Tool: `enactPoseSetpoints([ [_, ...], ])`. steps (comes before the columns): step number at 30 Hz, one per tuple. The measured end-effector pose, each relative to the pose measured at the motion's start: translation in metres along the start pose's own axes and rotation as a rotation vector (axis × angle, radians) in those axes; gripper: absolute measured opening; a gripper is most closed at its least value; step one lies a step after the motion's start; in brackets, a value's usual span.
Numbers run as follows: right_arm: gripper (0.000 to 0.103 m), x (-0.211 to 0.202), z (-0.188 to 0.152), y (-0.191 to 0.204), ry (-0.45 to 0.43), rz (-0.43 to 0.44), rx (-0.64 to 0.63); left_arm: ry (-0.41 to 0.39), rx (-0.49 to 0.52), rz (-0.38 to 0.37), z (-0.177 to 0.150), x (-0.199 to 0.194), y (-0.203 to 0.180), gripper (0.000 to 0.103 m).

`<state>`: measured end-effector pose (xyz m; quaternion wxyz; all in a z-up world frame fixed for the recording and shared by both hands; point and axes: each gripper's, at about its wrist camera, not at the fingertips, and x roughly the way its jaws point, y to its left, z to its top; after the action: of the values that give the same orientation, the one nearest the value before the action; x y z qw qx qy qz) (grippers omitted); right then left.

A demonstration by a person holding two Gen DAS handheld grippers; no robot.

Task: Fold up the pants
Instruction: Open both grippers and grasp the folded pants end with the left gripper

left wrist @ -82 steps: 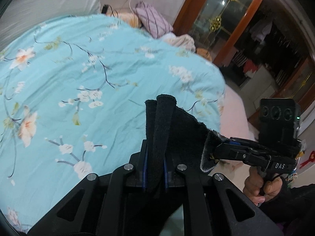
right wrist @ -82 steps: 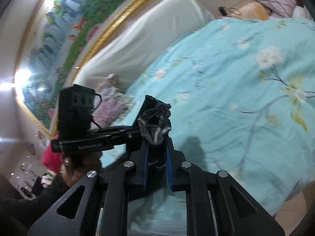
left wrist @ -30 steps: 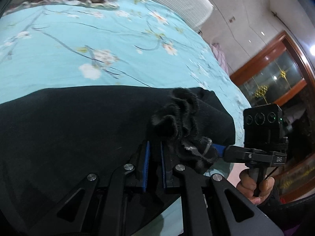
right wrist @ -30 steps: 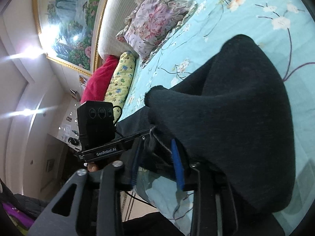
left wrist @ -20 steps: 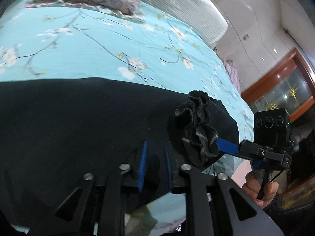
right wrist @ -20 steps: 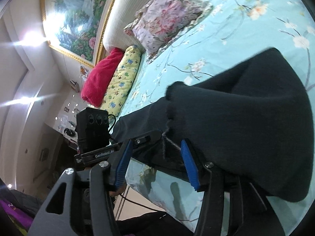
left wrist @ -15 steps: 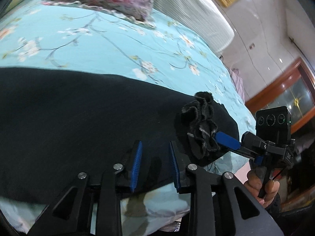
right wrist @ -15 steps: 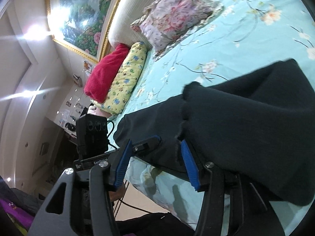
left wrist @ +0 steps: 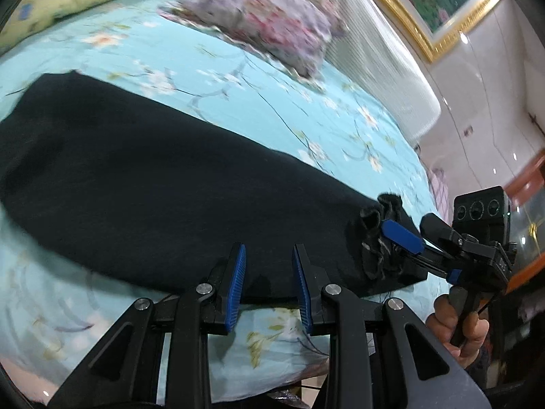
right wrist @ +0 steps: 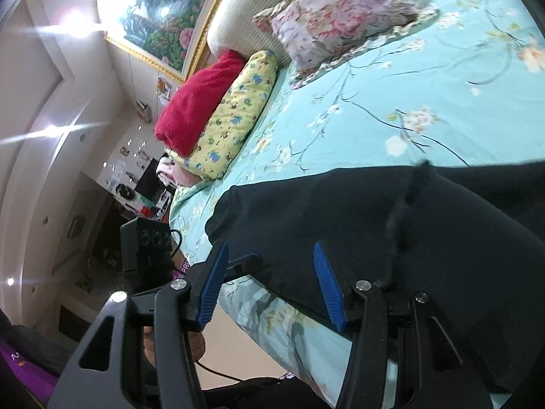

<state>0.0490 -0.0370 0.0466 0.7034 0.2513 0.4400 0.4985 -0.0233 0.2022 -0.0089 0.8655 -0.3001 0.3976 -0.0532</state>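
On the far left, seen by the right wrist camera, a fuzzy red blanket (right wrist: 201,102) and a plump yellow patterned pillow (right wrist: 235,116) are lying against the padded headboard (right wrist: 238,6). A frilled floral cushion (right wrist: 340,10) is sitting beside them on the turquoise blossom-print bedsheet (left wrist: 211,78).

The black pants (left wrist: 153,184), soft and matte like a knit, are lying stretched in a long flat band across the sheet near the bed's edge. The left gripper (left wrist: 269,283) is hovering at that near edge with its ribbed blue pads (left wrist: 236,286) standing well apart, gripping nothing.

Farther right, the fabric is bunching into a ruffled, gathered end (left wrist: 378,238). The right gripper (left wrist: 402,242) is sitting just beside that bunch, one blue pad resting against it. In its own camera the right gripper (right wrist: 272,288) is showing its fingers (right wrist: 328,288) spread wide, with a raised crease of dark cloth (right wrist: 405,211) lying ahead of them, unclamped.
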Motion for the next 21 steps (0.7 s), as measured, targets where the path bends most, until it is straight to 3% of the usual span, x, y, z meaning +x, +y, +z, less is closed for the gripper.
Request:
enactPoseSetpoints([
  [3,0.063,0.013,0.008,0.009,0.017,0.0,-0.027,-0.036,-0.027,0.028,-0.005,-0.018,0.008,0.03],
  [21,0.063,0.116,0.053,0.069,0.209,-0.002,-0.251,-0.206,-0.33,0.127,-0.024,-0.1,0.091,0.035],
])
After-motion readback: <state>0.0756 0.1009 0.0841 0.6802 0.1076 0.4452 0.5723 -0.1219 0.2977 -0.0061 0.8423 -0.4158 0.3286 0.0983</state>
